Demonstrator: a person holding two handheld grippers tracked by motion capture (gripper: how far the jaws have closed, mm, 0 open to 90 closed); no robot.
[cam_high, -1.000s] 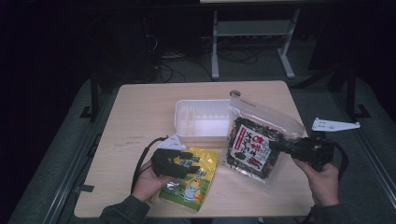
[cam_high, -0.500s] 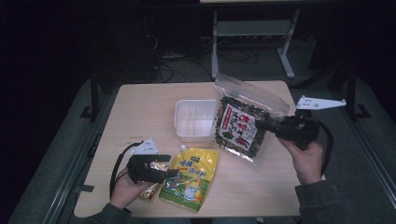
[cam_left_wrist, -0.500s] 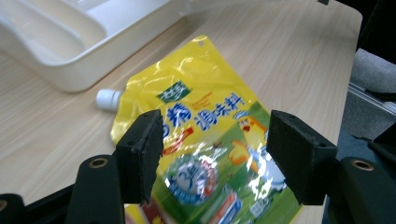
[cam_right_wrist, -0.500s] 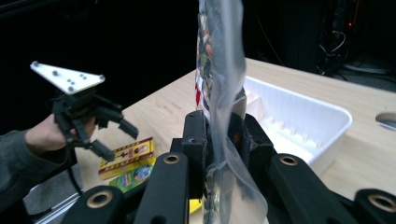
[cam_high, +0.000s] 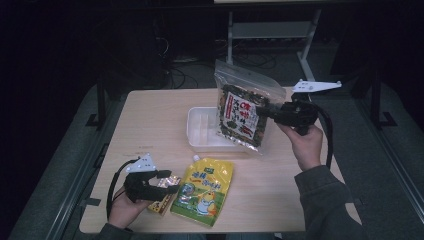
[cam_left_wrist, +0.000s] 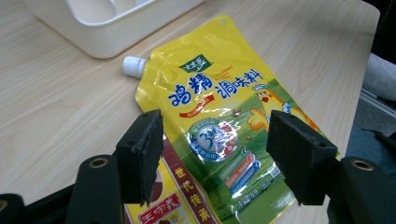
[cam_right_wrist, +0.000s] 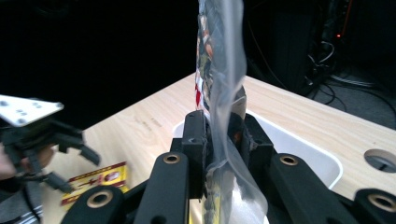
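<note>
**Clear snack bag held above white tray; left gripper now free of the pouch**

Location. The clear snack bag hangs upright over the white tray at the far middle of the table. The right gripper is clamped on the bag's right-hand edge; the right gripper view shows both jaws pressed against the plastic film. The bag's lower corner appears close to the tray's front rim; contact cannot be confirmed.

Handling. In my judgement the bag is light, soft and slack. It is held by one edge only, so it will likely swing and fold as it moves. The glossy film is probably slippery, and the loose contents will settle towards the bottom. The best hold is the flat sealed margin, well inside the edge, so the film does not slide out.

Left side. The left gripper sits near the front left, jaws spread and gripping nothing. The yellow spouted pouch lies flat beyond them, and the red-and-yellow packet lies under the left jaw.

Changes since the earlier pictures. A second ago the snack bag lay tilted on the table right of the tray; it is now lifted and carried left over the tray. The left gripper was on the pouch; it has drawn back to the left, and its jaws have just been opening with nothing between them.
</note>
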